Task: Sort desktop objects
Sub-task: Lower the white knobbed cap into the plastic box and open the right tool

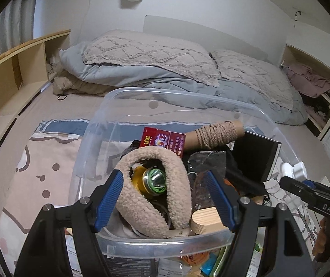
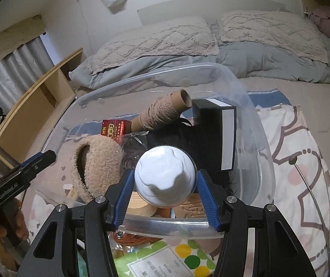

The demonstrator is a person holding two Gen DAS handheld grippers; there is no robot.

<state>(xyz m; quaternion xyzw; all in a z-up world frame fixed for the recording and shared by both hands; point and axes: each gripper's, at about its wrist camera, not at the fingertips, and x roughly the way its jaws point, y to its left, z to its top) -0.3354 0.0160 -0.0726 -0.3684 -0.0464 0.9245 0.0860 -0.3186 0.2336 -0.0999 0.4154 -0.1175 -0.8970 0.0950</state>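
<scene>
A clear plastic bin (image 1: pixel 100 124) (image 2: pixel 264 138) stands on the bed. It holds a fluffy beige headband (image 1: pixel 174 180) (image 2: pixel 95 161), a green flashlight (image 1: pixel 154 180), a red packet (image 1: pixel 165 142) (image 2: pixel 114 129), a twine spool (image 1: pixel 218 133) (image 2: pixel 160 113), a black box (image 1: pixel 254 154) (image 2: pixel 215 133) and a wooden block (image 1: pixel 206 219). My left gripper (image 1: pixel 165 200) is open over the bin's near rim, its fingers either side of the headband. My right gripper (image 2: pixel 162 198) is shut on a white round-capped object (image 2: pixel 165 175) above the bin; it shows at the bin's right rim in the left wrist view (image 1: pixel 291 168).
Papers, a green-dotted card (image 2: pixel 165 260) and an orange cord (image 2: pixel 128 237) lie under the bin's near side. Pillows (image 1: pixel 146 50) and a grey duvet (image 1: pixel 141 78) lie behind. A wooden shelf (image 1: pixel 15 73) runs along the left. A patterned sheet (image 2: pixel 303 161) covers the bed.
</scene>
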